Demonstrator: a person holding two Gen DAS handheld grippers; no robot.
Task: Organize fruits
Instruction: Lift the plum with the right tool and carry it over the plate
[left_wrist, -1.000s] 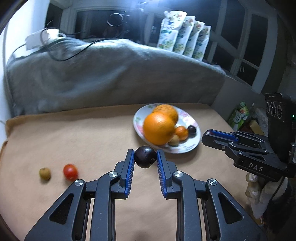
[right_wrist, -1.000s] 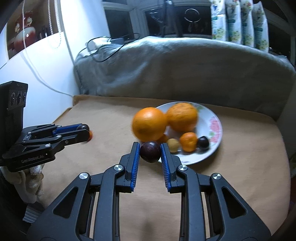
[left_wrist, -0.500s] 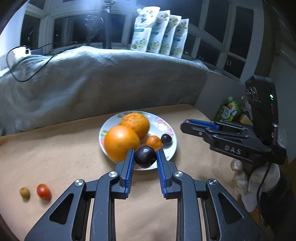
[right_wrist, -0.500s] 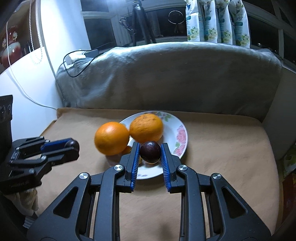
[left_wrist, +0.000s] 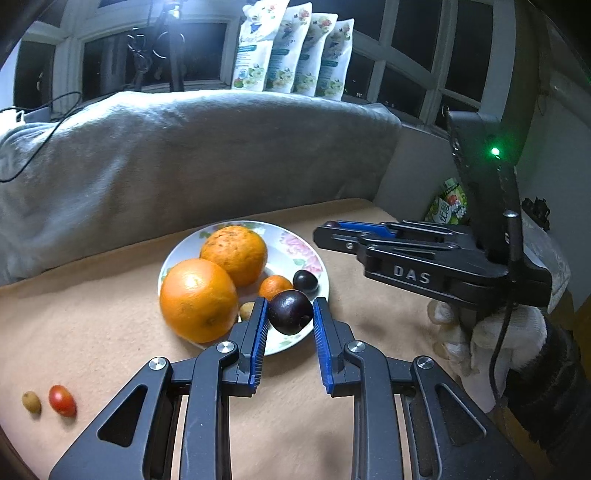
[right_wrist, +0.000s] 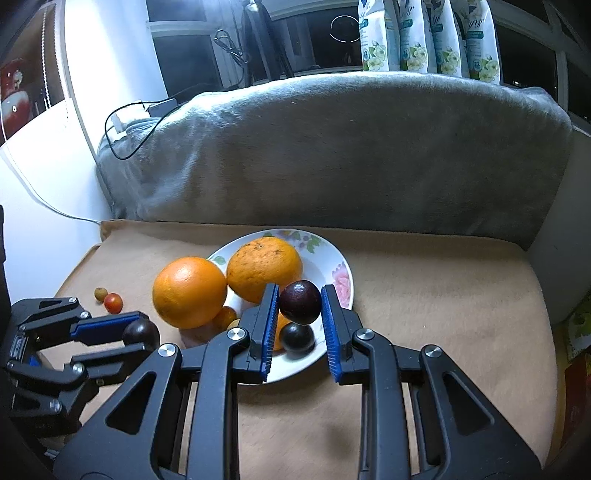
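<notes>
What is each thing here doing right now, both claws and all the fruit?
left gripper: shut on the left plum, above the plate's near rim
right gripper: shut on the right plum, above the plate
plate: on the cloth, loaded with fruit
oranges: resting on the plate
cherry tomato: on the cloth, off the plate
small olive fruit: beside the tomato

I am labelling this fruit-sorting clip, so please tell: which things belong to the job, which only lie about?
Job: left tongs, left plum, right tongs, right plum, plate, front orange, back orange, cherry tomato, small green fruit.
Lying about: grey blanket, pouches, green carton.
</notes>
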